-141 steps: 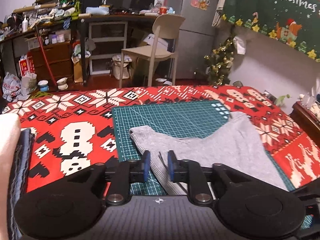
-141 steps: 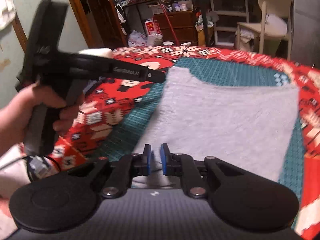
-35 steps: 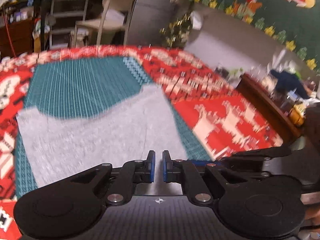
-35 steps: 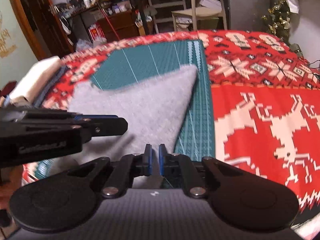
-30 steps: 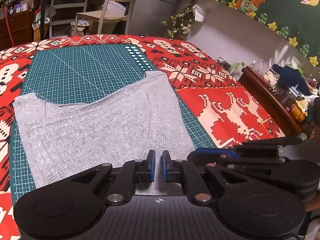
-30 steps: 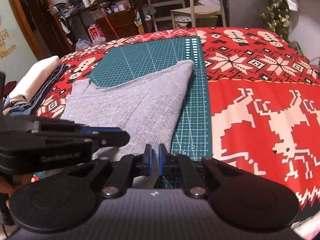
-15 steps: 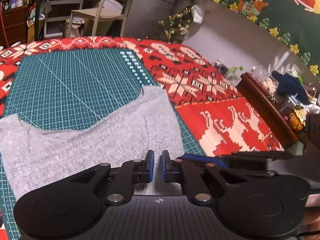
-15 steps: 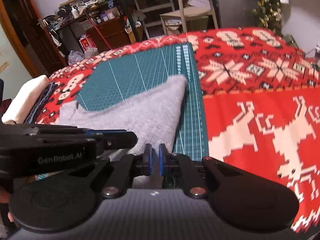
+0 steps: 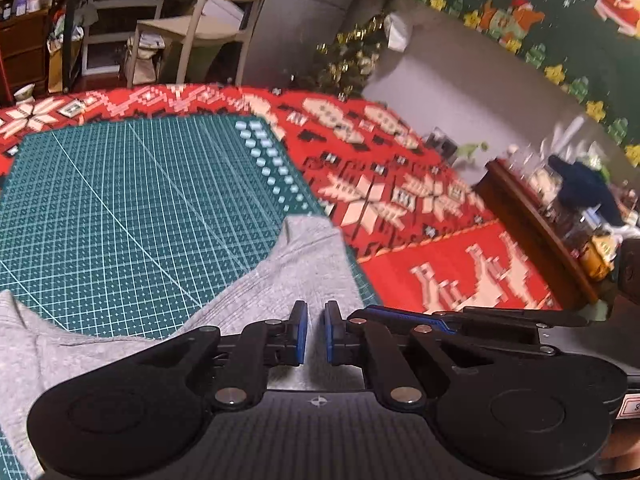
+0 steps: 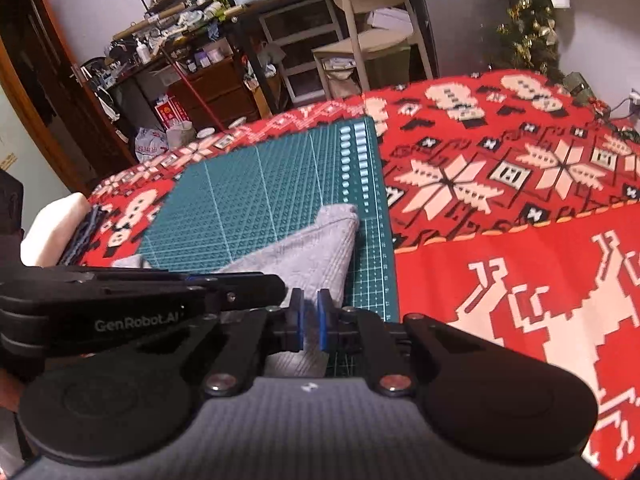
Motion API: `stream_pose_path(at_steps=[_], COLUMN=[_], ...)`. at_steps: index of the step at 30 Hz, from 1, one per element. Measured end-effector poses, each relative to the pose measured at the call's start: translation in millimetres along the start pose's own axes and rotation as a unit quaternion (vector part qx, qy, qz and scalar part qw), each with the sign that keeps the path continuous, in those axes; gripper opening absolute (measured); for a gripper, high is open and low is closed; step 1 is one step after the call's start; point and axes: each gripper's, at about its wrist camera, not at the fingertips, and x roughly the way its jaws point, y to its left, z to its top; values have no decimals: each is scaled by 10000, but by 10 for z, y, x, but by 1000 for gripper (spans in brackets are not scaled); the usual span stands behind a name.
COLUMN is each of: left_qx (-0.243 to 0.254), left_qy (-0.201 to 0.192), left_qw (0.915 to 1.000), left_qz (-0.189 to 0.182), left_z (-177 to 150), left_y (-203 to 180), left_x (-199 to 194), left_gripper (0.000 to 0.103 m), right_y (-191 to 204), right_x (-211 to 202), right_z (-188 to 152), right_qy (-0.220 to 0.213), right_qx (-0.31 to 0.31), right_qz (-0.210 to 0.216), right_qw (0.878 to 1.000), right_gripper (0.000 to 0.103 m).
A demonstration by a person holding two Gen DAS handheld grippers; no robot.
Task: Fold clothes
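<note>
A grey knit garment (image 9: 304, 264) lies on the green cutting mat (image 9: 140, 200), its far corner pointing away from me. My left gripper (image 9: 316, 336) is shut, with grey fabric showing in the thin slit between its blue pads. Just to its right, the right gripper's fingers (image 9: 400, 314) run alongside. In the right wrist view the same garment (image 10: 308, 252) tapers to a corner near the mat's right edge (image 10: 376, 240). My right gripper (image 10: 310, 320) is shut on the near fabric, and the left gripper's black fingers (image 10: 224, 284) cross just left of it.
A red Christmas blanket (image 9: 440, 200) covers the surface around the mat. A folded stack of white and denim clothes (image 10: 52, 224) sits at the left edge. A cluttered wooden side table (image 9: 540, 216) stands to the right, a chair (image 10: 372, 20) and shelves beyond the far edge.
Both grippers have travelled forward over the mat side by side, still shut on the fabric. The garment's far corner now lies much closer to the fingertips, and less grey cloth shows ahead.
</note>
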Motion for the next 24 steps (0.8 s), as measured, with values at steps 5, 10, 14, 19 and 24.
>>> stream_pose_path(at_steps=[5, 10, 14, 19, 24], left_qx=[51, -48, -162, -176, -334], left_qy=[-21, -20, 55, 71, 114], left_qw=[10000, 9999, 9996, 9996, 9991], left_qz=[-48, -87, -209, -204, -223], left_z=[46, 145, 191, 271, 360], left_y=[-18, 48, 125, 122, 194], left_x=[54, 160, 234, 252, 347], left_gripper=[8, 8, 9, 7, 7], right_y=[-107, -116, -178, -205, -237], right_x=[52, 105, 261, 280, 426], right_z=[15, 146, 166, 230, 318], right_qy=[10, -75, 37, 4, 57], right_qx=[181, 171, 282, 351, 320], right_qz=[-15, 1, -8, -42, -148], right_qw=[9998, 9998, 9996, 9994, 9994], right_gripper=[6, 6, 5, 4, 4])
